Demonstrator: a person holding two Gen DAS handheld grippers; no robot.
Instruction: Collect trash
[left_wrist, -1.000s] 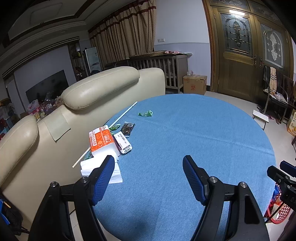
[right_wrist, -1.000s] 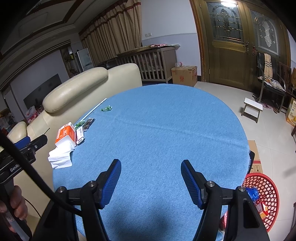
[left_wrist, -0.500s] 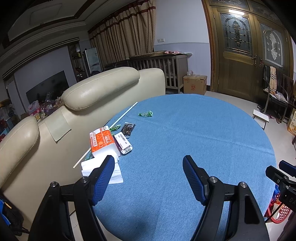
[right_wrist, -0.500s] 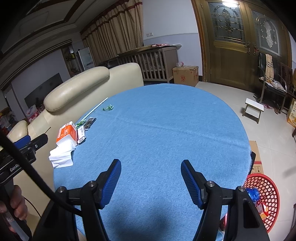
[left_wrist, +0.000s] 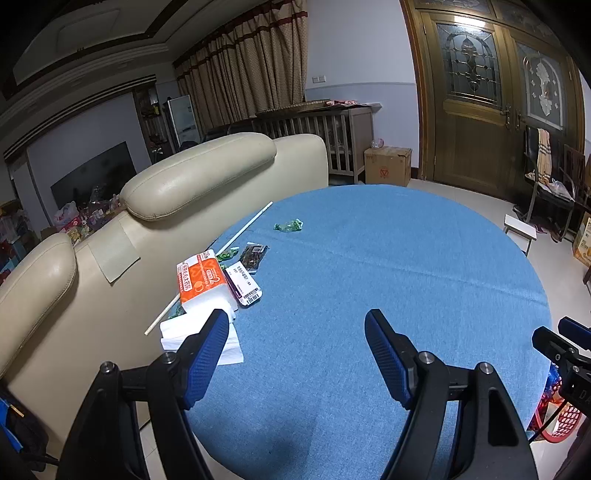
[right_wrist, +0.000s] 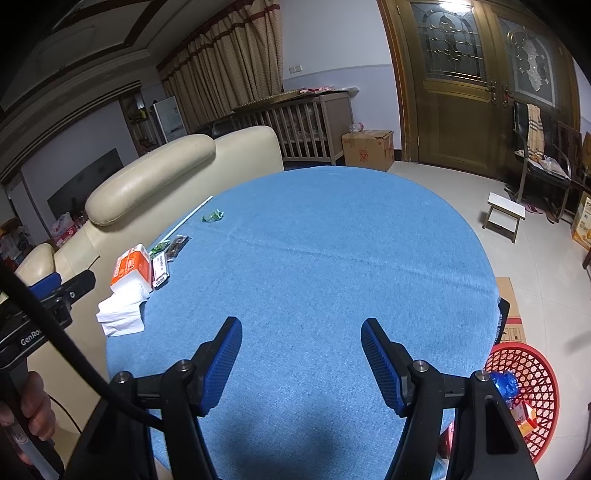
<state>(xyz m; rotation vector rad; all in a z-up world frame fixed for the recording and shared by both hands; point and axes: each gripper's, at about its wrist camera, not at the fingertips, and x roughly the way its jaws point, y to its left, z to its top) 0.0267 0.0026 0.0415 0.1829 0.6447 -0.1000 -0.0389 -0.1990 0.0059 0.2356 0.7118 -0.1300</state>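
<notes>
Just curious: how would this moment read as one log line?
left gripper: open, empty | right gripper: open, empty | green wrapper: on table

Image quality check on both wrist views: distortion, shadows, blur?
Left wrist: strong fisheye bend with dark corners, dim room, tool shadow on the blue tablecloth, orange tissue pack sharp. Right wrist: same bend, bright glare above the door, red basket sharp, no motion blur.

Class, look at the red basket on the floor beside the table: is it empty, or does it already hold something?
Not empty. In the right wrist view the red basket holds a crumpled blue wrapper and orange packaging inside its mesh wall.
</notes>
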